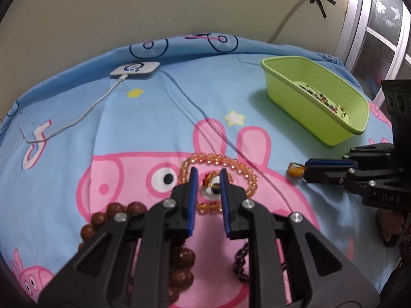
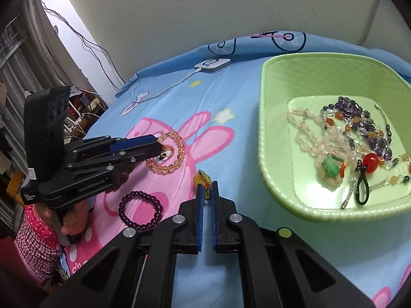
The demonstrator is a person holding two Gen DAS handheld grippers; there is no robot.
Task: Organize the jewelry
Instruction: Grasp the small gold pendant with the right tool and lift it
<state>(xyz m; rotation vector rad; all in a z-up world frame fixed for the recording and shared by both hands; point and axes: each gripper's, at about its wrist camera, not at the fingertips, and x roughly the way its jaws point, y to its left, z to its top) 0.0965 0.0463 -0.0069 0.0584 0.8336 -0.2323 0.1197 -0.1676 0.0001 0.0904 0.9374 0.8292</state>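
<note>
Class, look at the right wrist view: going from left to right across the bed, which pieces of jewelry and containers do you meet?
Purple bead bracelet → amber bead bracelet → small orange charm held in the right gripper → green tray of necklaces.

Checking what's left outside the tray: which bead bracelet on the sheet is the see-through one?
The amber bracelet by the left gripper; the purple bracelet and brown bracelet are opaque.

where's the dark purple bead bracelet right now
In the right wrist view the purple bracelet lies flat on the pink pig print of the sheet, lower left of centre, below the amber bracelet and left of the right gripper.
</note>
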